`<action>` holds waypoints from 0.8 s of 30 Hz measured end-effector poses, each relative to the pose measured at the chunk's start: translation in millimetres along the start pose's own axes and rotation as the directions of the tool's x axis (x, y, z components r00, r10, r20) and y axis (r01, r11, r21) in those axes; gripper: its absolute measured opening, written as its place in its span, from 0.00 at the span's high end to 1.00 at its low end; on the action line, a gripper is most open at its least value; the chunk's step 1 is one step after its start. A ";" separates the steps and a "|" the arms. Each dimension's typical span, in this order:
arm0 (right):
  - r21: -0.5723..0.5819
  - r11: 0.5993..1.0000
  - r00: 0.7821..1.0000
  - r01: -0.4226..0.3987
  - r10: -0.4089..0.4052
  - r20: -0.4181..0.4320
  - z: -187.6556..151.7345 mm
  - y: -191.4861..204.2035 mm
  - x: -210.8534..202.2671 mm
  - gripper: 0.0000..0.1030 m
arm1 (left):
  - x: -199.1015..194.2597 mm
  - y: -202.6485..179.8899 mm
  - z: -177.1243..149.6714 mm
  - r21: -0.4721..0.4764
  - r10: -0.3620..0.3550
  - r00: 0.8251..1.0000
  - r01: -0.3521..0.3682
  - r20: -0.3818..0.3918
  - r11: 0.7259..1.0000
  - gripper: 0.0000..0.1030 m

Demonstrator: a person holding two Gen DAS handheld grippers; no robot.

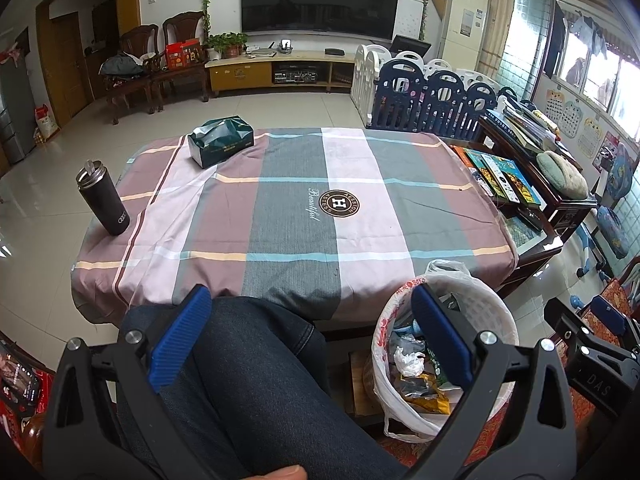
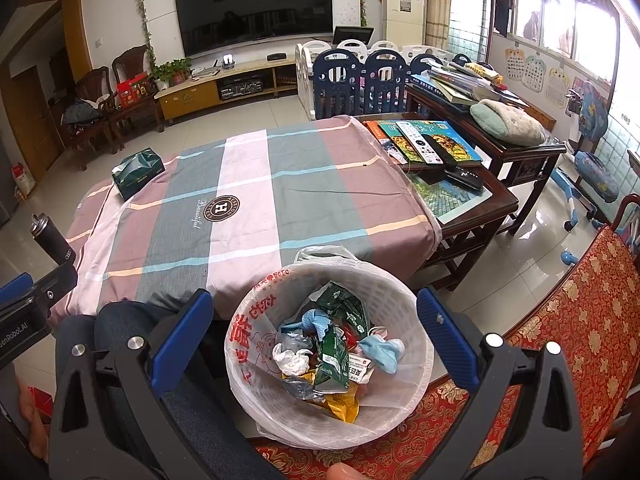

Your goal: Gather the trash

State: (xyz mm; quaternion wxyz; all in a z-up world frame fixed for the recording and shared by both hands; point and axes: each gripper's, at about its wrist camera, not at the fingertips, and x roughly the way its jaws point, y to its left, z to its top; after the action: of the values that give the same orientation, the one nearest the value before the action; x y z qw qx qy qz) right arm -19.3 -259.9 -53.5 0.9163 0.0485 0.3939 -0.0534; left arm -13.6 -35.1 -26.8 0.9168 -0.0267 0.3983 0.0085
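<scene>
A white plastic waste basket [image 2: 404, 304] lined with a thin bag stands beside the table's near edge. It holds crumpled tissue [image 2: 292, 356], green wrappers [image 2: 340, 320], blue masks [image 2: 382, 352] and a yellow packet [image 2: 344, 406]. My right gripper [image 2: 316, 332] is open and empty above the basket's mouth. My left gripper [image 1: 310, 332] is open and empty over a person's jeans-clad knee [image 1: 248, 380], with the basket [image 1: 480, 312] to its right. The right gripper's body [image 1: 592, 344] shows at the left wrist view's right edge.
The table carries a plaid cloth [image 1: 288, 208], a green tissue box [image 1: 221, 141] and a black tumbler [image 1: 103, 204] at its left edge. Books and remotes [image 2: 428, 146] lie on a side table to the right. A red patterned seat [image 2: 560, 356] is near right.
</scene>
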 end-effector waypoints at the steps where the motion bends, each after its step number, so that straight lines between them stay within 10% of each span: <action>1: 0.000 1.000 1.000 0.000 0.000 0.000 0.1 -0.3 0.1 0.04 | 0.1 -0.1 0.2 0.001 0.000 1.000 0.000 -0.001 1.000 0.03; 24: 0.003 1.000 1.000 -0.001 0.001 -0.004 -0.4 -0.7 0.8 0.03 | 5.1 2.6 -1.9 0.004 -0.011 1.000 0.011 -0.021 1.000 0.03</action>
State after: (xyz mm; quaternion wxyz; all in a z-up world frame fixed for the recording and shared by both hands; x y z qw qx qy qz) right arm -19.1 -260.6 -54.4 0.9156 0.0500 0.3954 -0.0534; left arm -11.6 -32.7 -32.0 0.9127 -0.0272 0.4076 0.0023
